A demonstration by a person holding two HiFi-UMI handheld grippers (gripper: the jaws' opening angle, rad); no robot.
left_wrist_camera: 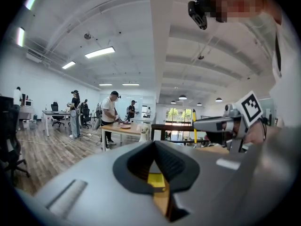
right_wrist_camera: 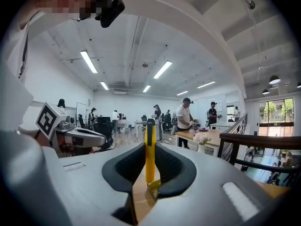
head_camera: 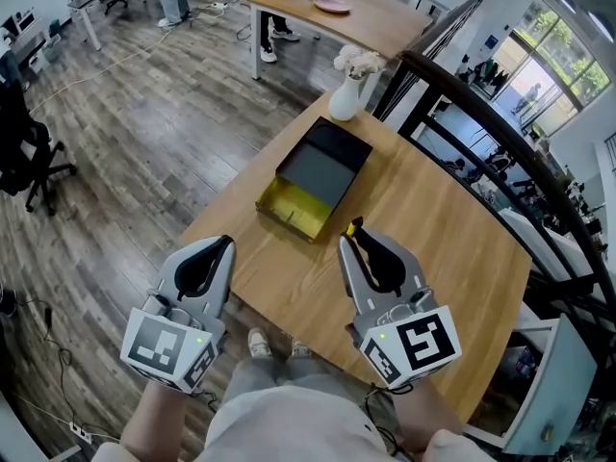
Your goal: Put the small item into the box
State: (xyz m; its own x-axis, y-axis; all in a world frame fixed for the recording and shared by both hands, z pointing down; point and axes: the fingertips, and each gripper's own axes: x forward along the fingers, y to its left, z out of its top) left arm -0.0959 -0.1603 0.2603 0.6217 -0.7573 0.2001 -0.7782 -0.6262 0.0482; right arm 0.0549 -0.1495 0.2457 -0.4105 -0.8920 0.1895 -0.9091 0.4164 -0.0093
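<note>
An open box [head_camera: 313, 176] lies on the wooden table [head_camera: 433, 229], with a dark grey tray and a yellow-lined flap toward me. My right gripper [head_camera: 353, 238] hovers above the table just in front of the box and is shut on a thin yellow stick with a black tip [head_camera: 354, 227]. The right gripper view shows that stick [right_wrist_camera: 150, 147] upright, pinched between the jaws. My left gripper [head_camera: 226, 243] hangs over the table's left front edge, shut with nothing in it. A yellow bit of the box [left_wrist_camera: 156, 180] shows below its closed jaws.
A white vase of pale flowers [head_camera: 348, 89] stands at the table's far corner behind the box. A dark railing [head_camera: 500, 133] runs along the right side. A black office chair [head_camera: 29, 162] stands at left, and people stand round another table [head_camera: 337, 12] behind.
</note>
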